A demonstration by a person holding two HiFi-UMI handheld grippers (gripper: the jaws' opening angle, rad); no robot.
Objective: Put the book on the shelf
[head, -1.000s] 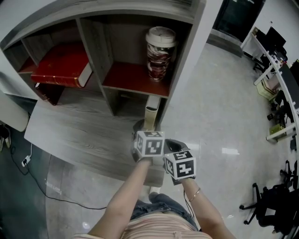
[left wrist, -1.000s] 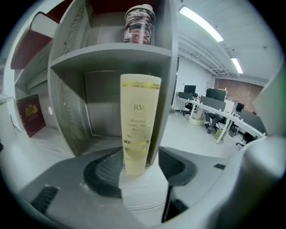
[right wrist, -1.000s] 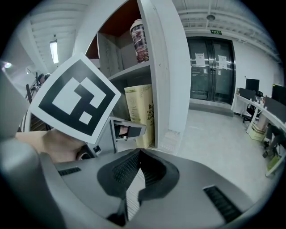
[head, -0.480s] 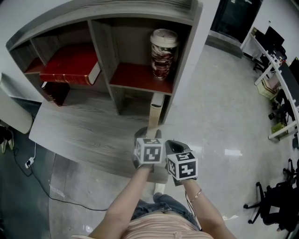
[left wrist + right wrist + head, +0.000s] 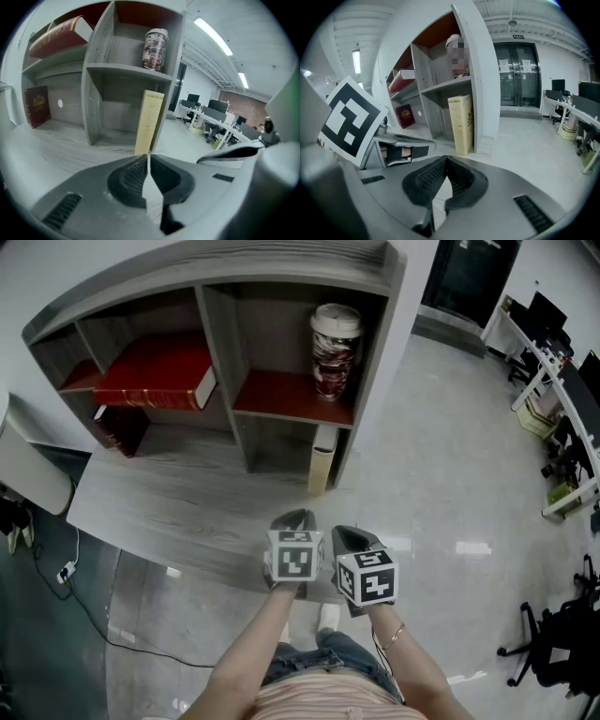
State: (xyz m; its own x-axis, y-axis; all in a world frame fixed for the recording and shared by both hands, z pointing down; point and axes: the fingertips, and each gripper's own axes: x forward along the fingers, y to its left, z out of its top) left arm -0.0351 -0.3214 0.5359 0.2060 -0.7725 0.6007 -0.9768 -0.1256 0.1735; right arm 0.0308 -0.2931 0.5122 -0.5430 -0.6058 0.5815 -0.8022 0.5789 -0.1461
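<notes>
Left gripper jaws are being recorded as drawn together, tips meeting, having just been closing from wide; nothing is being held between them. Right gripper is likewise being read as closed and empty.

Against the earlier head frames, both grippers are being seen further back from the shelf. They are now well apart from the book, where the left one was close in front of it before. Book is being noted upright in the lower right compartment, just beside its right wall, under the jar.

Judgement: placement is being taken as done, with the retreat under way. Nothing more is being called for unless the book tips.

View differences:
- Head view: compartment layout is being given only here, along with the red book lying flat at upper left.
- Left gripper view: book is being shown by its narrow pale edge alone.
- Right gripper view: book is being shown with its broad cover and a gilt mark.
</notes>
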